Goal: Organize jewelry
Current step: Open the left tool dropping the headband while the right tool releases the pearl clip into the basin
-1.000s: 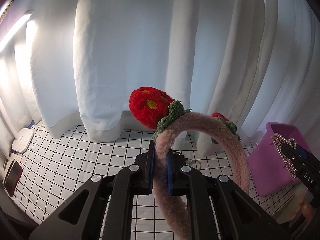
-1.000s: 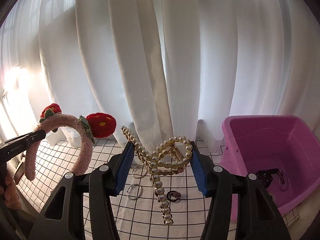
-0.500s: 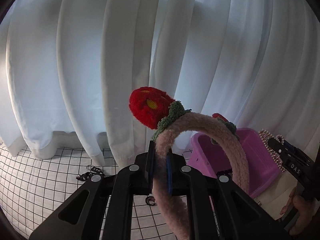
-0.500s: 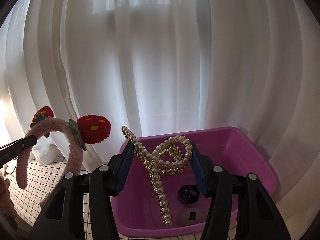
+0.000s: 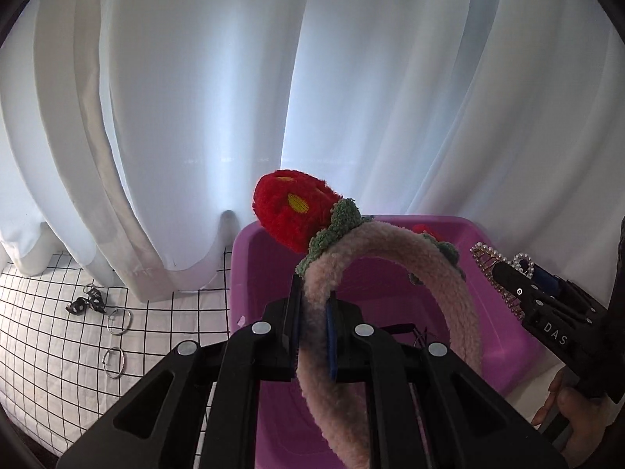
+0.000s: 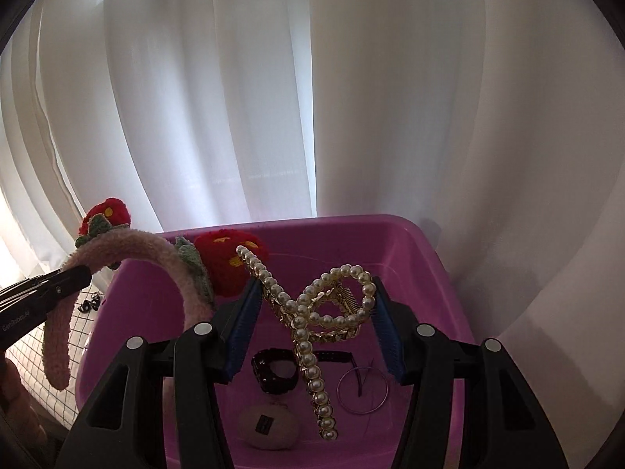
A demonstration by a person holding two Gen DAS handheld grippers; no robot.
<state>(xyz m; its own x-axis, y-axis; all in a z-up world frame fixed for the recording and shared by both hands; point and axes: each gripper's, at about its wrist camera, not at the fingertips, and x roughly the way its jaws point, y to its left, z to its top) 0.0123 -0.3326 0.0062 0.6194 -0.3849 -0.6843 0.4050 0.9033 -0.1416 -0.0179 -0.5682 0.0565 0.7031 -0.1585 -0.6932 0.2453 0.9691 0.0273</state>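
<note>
My left gripper point(image 5: 311, 314) is shut on a fuzzy pink headband point(image 5: 410, 250) with red knit flowers point(image 5: 293, 209), held above the purple bin point(image 5: 242, 273). The headband also shows in the right wrist view point(image 6: 129, 248). My right gripper point(image 6: 316, 314) is shut on a gold pearl hair claw point(image 6: 308, 312), held over the bin point(image 6: 390, 230). The claw shows at the right of the left wrist view point(image 5: 492, 262). In the bin lie a black scrunchie point(image 6: 273, 371), a thin ring point(image 6: 363, 391) and a beige round item point(image 6: 269, 428).
White curtains point(image 5: 273, 97) hang close behind the bin. A white checked cloth point(image 5: 50, 332) covers the surface to the left, with two metal rings point(image 5: 115, 355) and a small black piece point(image 5: 86, 303) on it.
Both grippers have swung right with their items and now hang over the purple bin, which fills more of both views. The grips have not changed.
</note>
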